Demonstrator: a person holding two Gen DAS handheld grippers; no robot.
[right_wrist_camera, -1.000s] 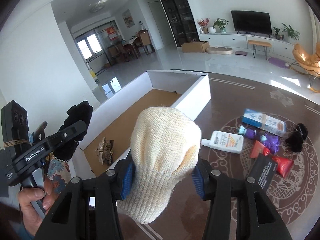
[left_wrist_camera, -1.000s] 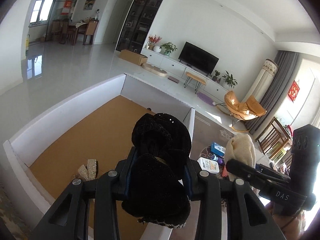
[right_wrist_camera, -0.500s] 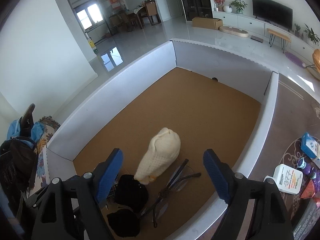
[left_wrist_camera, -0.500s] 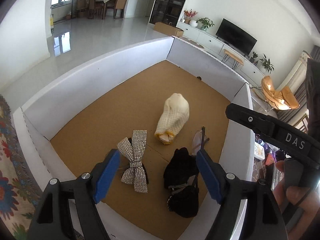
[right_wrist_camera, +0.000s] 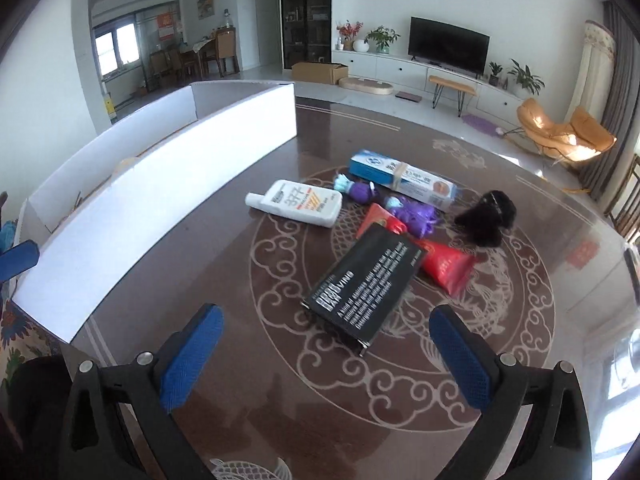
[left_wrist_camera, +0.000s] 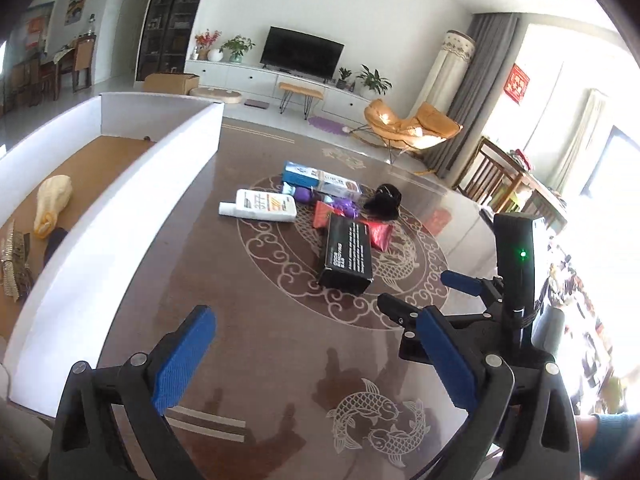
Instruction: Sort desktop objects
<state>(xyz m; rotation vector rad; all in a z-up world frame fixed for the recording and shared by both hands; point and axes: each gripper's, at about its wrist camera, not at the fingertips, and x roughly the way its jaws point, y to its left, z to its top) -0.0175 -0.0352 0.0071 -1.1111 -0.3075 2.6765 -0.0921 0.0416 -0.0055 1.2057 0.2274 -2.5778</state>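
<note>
Your left gripper (left_wrist_camera: 316, 356) hangs over the bare near part of the dark brown glossy table (left_wrist_camera: 256, 320), its blue-padded jaws opening with nothing between them. Your right gripper (right_wrist_camera: 324, 356) is opening too, nothing between its pads, the near end of the black rectangular box with white lettering (right_wrist_camera: 364, 280) just beyond them.

That box lies at the middle of the table's round scroll pattern, over a red foil pouch (right_wrist_camera: 444, 268). Past it lie a white flat bottle with orange print (right_wrist_camera: 300, 204), purple wrapped pieces (right_wrist_camera: 412, 212), a blue-and-white long carton (right_wrist_camera: 400, 180) and a black fuzzy item (right_wrist_camera: 486, 216).

Along the table's left edge stands the white-walled cardboard tray (left_wrist_camera: 132, 200). Inside, near its close end, lie a cream knitted sock (left_wrist_camera: 52, 200) and a rhinestone bow (left_wrist_camera: 14, 264).
</note>
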